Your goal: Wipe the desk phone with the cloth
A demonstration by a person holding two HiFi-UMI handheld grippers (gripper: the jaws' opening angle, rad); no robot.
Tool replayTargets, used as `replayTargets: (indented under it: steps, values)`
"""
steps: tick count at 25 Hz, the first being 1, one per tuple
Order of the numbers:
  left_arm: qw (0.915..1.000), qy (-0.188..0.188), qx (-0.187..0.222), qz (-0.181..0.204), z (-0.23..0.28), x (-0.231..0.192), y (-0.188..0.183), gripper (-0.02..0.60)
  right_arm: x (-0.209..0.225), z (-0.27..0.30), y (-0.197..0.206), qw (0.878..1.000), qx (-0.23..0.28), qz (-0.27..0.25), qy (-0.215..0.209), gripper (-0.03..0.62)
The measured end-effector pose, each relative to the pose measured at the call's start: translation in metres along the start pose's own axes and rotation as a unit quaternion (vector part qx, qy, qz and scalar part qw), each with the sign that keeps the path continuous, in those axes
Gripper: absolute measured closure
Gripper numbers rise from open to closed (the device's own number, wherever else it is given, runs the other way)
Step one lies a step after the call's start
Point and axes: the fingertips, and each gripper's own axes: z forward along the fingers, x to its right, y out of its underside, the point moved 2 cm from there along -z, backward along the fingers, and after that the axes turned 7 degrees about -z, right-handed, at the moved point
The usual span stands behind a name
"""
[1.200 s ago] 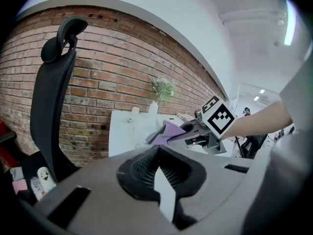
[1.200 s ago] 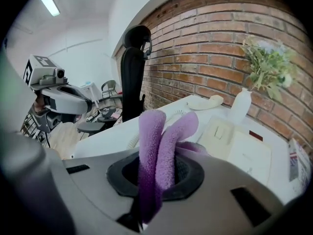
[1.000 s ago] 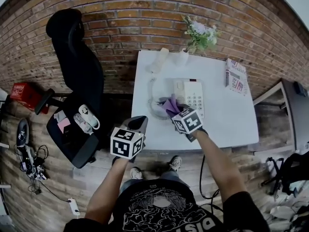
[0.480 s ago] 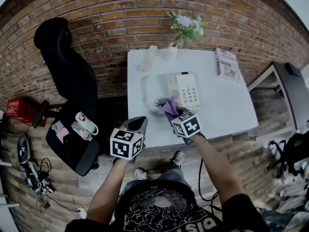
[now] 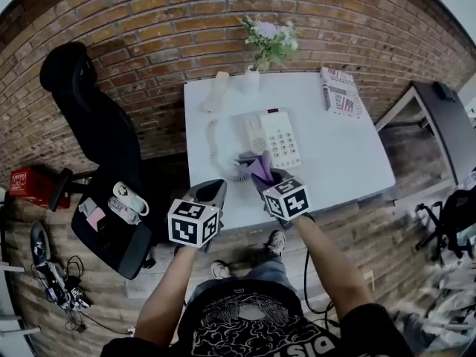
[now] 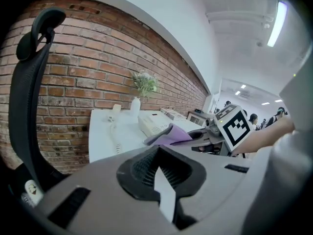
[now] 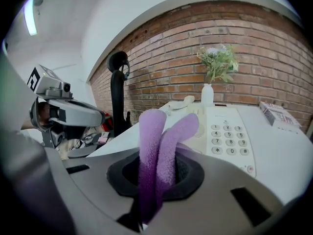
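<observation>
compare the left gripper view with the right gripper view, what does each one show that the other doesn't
Only the left gripper view: the right gripper seen from outside, and the left gripper with its own jaws shut on nothing.
Only the right gripper view: the numbered keypad of the white desk phone, and the left gripper seen from outside.
Both: the purple fleece cloth clamped in the right gripper's jaws, the phone, the white vase of flowers and the brick wall.

The white desk [image 5: 349, 158] stands against a brick wall. The desk phone [image 5: 274, 138] lies at its centre, with the handset [image 5: 217, 91] off-cradle at rear left. The right gripper [image 5: 266, 178] is at the phone's near corner, a purple cloth [image 5: 259, 166] projecting from its jaws. The left gripper [image 5: 211, 192] is near the desk's front left corner, apart from the phone.
</observation>
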Motion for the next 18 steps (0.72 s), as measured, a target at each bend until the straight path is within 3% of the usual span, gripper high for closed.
replayTargets:
  steps: [9,18]
  values:
    - [0.9996,-0.002,0.016,0.022,0.020,0.017,-0.033,0.575,0.028,-0.046,-0.040,0.997,0.070,0.019,0.021,0.546]
    - [0.9980,-0.026,0.047,0.033,0.035,0.028,-0.073,0.575,0.079,-0.102,-0.072,0.989,0.123,0.026,0.074,0.546]
